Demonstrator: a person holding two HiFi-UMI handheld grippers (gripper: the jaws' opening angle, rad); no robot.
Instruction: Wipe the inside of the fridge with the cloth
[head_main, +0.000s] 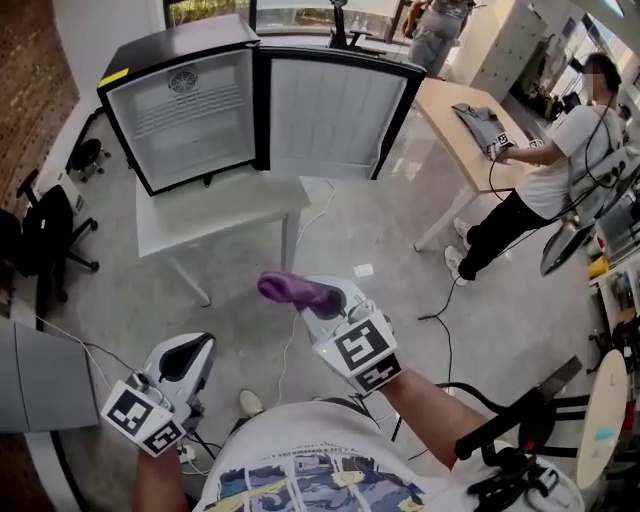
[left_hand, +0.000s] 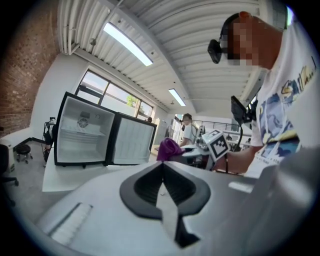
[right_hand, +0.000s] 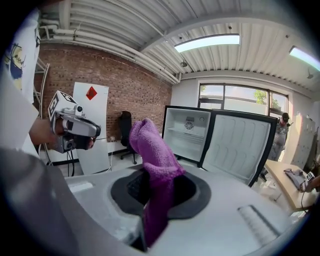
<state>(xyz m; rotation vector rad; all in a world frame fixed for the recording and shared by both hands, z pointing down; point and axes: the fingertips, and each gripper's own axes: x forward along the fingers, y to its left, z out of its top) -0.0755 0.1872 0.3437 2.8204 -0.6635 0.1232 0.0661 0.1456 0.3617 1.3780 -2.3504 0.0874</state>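
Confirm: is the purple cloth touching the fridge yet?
Apart. Head view: the cloth, clamped in the right gripper, hangs short of the white table, and the fridge stands at its back.

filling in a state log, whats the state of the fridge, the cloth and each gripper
fridge: door open wide, no contents visible inside
cloth: bunched, clamped in the right gripper, away from the fridge
right gripper: shut on cloth
left gripper: shut, empty

No words, brands or numbers are legible. A red diamond sign (right_hand: 91, 92) sits on a white board (right_hand: 92, 135), its print too small to read.
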